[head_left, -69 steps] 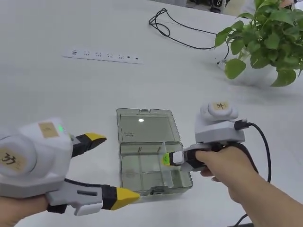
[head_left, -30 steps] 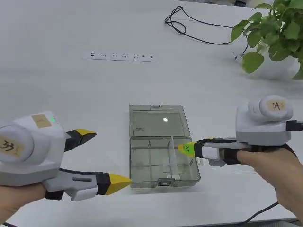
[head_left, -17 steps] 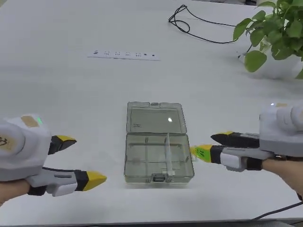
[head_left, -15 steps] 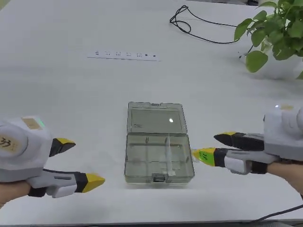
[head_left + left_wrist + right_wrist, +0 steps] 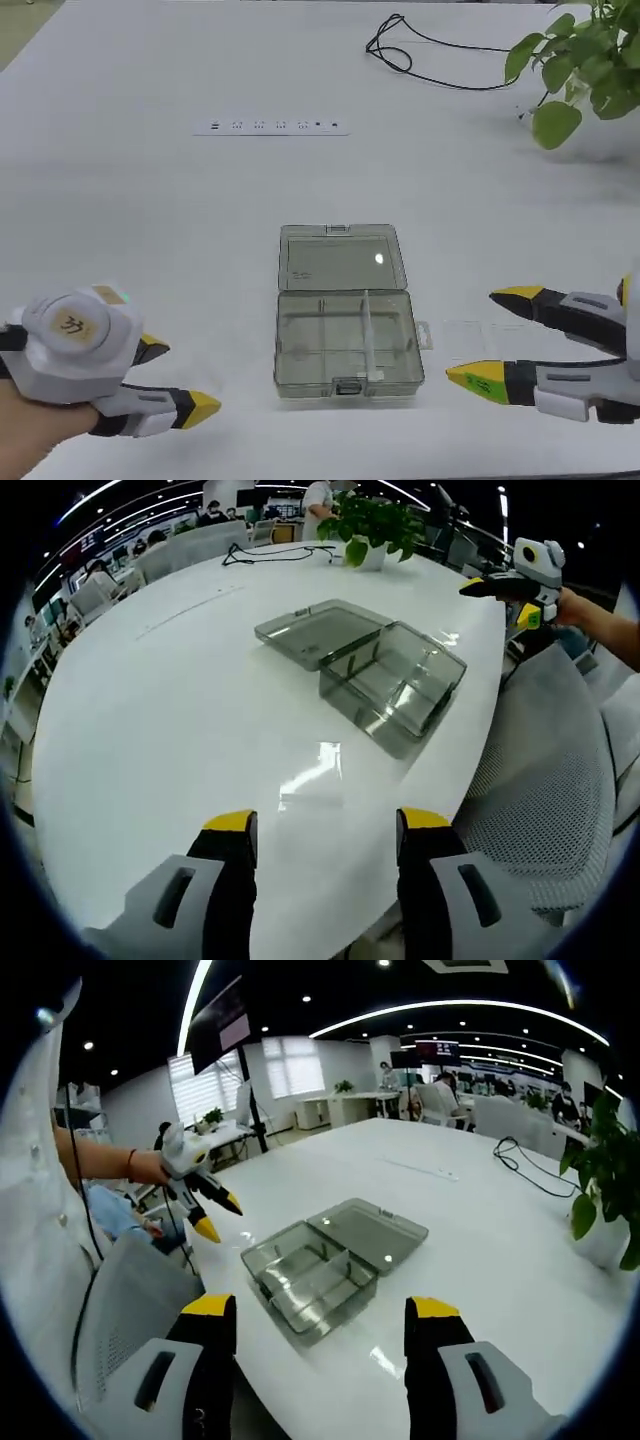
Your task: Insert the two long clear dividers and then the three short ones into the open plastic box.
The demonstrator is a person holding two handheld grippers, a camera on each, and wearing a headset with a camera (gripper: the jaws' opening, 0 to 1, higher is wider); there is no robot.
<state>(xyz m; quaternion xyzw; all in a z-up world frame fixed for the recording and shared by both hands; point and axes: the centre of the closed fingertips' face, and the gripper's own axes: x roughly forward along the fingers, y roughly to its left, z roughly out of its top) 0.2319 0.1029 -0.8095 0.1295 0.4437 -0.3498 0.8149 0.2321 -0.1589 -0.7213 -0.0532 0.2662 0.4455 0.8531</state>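
The open plastic box [image 5: 303, 350] sat near the counter's front edge. Its smoky lid [image 5: 342, 257] lay flat toward the far edge and its latch faced the near edge. One long clear divider [image 5: 368, 335] stood upright inside, running front to back, right of the middle. Faint clear pieces [image 5: 468, 334] lay flat just right of the box, too faint to count.

The counter [image 5: 150, 220] was white and glossy, with a rounded edge in the gripper views. A white power strip [image 5: 272, 126] lay toward the far edge, a black cable [image 5: 420, 62] coiled beyond it, and a potted plant [image 5: 582, 60] stood at the far right corner. A grey mesh chair [image 5: 560, 780] stood off the front edge. Around it was an open office with strip ceiling lights, blinds and distant desks.

The left tool [image 5: 180, 378] was held low at the front left, well apart from the box. Its yellow-tipped jaws pointed toward the box and stood apart with nothing between them. A hand [image 5: 30, 440] gripped it from below. The right tool [image 5: 492, 337] mirrored it at the front right, its jaws wide apart and empty over the clear pieces.

A handwritten mark on the left tool's round housing looked like "33". A green sticker [image 5: 487, 381] on the right tool's nearer jaw was unreadable.
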